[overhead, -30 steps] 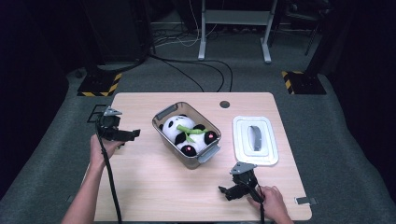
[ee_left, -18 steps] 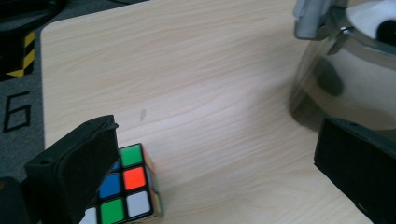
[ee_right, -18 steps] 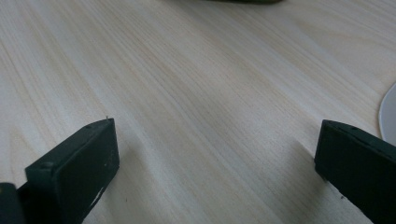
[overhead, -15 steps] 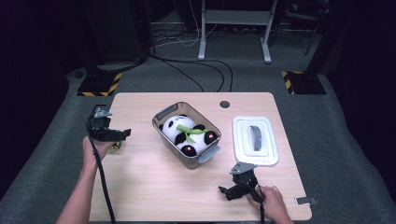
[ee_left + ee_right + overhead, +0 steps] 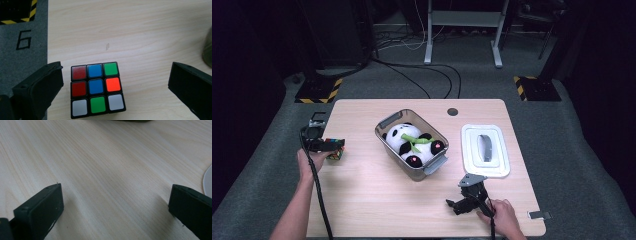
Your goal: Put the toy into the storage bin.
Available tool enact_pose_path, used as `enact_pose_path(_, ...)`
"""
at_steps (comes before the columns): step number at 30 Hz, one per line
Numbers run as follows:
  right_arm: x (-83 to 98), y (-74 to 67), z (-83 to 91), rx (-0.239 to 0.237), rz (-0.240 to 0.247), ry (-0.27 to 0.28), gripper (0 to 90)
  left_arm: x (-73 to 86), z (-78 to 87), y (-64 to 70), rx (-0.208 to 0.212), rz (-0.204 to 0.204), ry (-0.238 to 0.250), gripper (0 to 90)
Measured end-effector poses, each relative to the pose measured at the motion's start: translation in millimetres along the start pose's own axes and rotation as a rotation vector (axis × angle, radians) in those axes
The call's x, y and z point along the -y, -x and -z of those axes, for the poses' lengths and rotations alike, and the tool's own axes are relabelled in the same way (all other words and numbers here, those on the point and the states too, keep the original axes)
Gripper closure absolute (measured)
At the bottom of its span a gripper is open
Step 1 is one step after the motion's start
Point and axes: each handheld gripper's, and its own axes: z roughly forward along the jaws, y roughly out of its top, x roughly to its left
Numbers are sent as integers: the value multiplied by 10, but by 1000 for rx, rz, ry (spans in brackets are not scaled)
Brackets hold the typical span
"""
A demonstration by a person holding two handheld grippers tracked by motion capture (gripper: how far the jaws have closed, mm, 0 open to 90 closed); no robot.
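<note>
A colour-puzzle cube [image 5: 97, 90] lies on the wooden table near its left edge, also visible as a small multicoloured block [image 5: 335, 148] in the high view. My left gripper [image 5: 329, 145] hovers over it, open, with the cube between its wide-spread jaws [image 5: 116, 87] and nearer the left one. A clear plastic bin [image 5: 388, 123] at the table's middle holds a panda plush [image 5: 404, 142]. Its white lid [image 5: 485, 150] lies flat to the right. My right gripper [image 5: 457, 205] rests low at the front right, open over bare wood [image 5: 116, 202].
A round cable hole [image 5: 452, 111] sits at the table's back edge. Black cables trail from both grippers toward me. A small grey clip [image 5: 537, 215] lies at the front right corner. The floor beyond the left table edge carries a painted number [image 5: 23, 42].
My left gripper has moved left and toward me, and tipped downward, so that it now stands over the cube. The right gripper has stayed put.
</note>
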Motion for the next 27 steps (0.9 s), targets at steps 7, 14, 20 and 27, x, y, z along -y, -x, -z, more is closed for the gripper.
enact_pose_path(7,0,0,0,0,0,0,0,41,-152,-40,-25,1,-22,1)
enact_pose_path(14,0,0,-1,-1,0,0,0,150,-291,-88,-37,20,-64,9)
enact_pose_path(20,0,1,-1,-1,1,1,0,204,-329,-146,-26,36,-68,158)
enact_pose_path(27,0,0,-1,-1,0,0,0,277,-358,-132,-23,10,-49,330)
